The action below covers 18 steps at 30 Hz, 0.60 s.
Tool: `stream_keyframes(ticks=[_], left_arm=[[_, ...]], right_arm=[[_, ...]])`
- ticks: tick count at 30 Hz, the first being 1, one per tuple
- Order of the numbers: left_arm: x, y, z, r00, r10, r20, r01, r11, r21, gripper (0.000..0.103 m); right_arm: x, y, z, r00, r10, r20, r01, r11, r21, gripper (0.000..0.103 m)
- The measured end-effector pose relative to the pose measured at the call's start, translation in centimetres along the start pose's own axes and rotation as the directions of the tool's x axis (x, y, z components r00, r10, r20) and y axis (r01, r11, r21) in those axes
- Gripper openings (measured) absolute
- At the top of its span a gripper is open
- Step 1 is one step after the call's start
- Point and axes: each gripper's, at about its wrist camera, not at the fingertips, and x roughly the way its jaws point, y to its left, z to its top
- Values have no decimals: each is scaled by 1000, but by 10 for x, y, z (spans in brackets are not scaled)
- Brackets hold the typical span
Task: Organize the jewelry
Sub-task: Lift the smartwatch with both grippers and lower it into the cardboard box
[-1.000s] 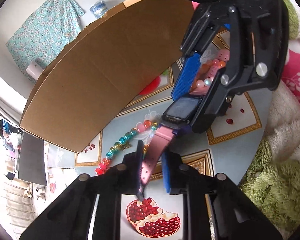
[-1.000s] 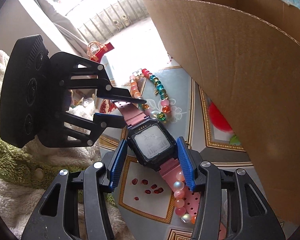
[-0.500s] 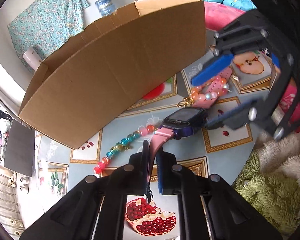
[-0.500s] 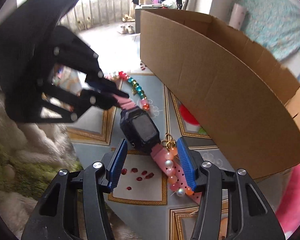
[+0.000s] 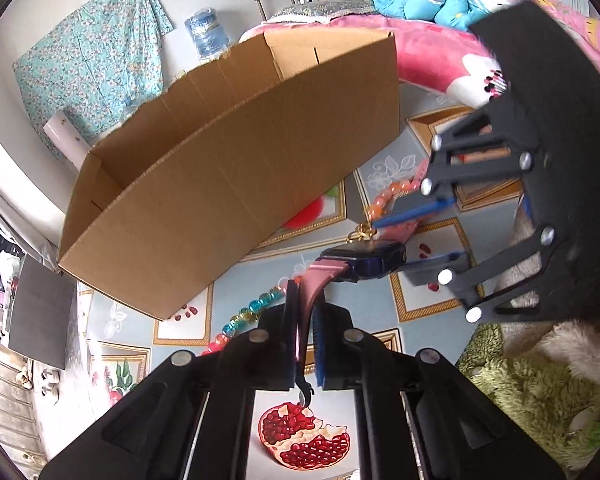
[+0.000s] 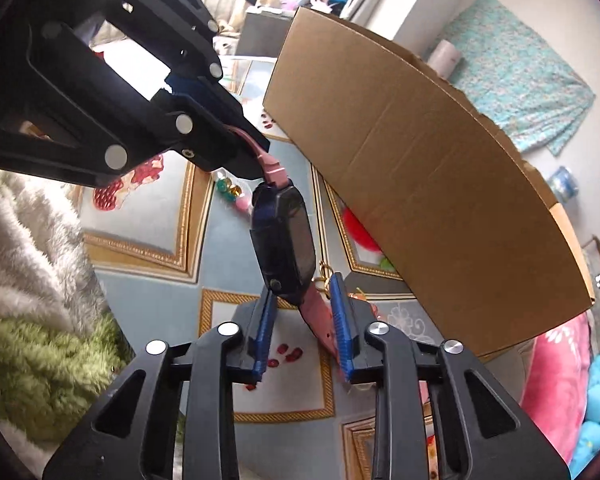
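From the left wrist view, the left gripper has its jaws nearly together, pinching the pink strap of the watch, which is lifted off the fruit-patterned cloth. The watch's dark case sits just ahead of the fingertips, edge-on. The right gripper reaches in from the right, its blue pads either side of the far strap, narrow. A string of coloured beads lies on the cloth below, near the long side of the cardboard box; a peach bead strand lies beyond the watch. A green fluffy blanket covers the lower right.

From the right wrist view, the right gripper holds the watch by its near pink strap, jaws narrowly set. The left gripper clamps the opposite strap end, so the watch hangs between the two, beside the cardboard box.
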Motion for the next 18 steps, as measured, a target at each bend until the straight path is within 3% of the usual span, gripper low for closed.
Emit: stream_keyframes(ticks=[9, 14, 18], left_arm=[[-36, 4, 13, 996, 55, 74, -56, 998, 3, 6], [-71, 11, 28, 980, 89, 180, -91, 996, 1, 6], [-96, 19, 41, 958, 118, 260, -121, 993, -4, 6]], right_arm=[[-24, -2, 2, 982, -120, 148, 86, 973, 215, 12], [-55, -19, 8, 945, -214, 247, 120, 930, 349, 11], [-78, -31, 20, 901, -297, 315, 153, 899, 410, 11]])
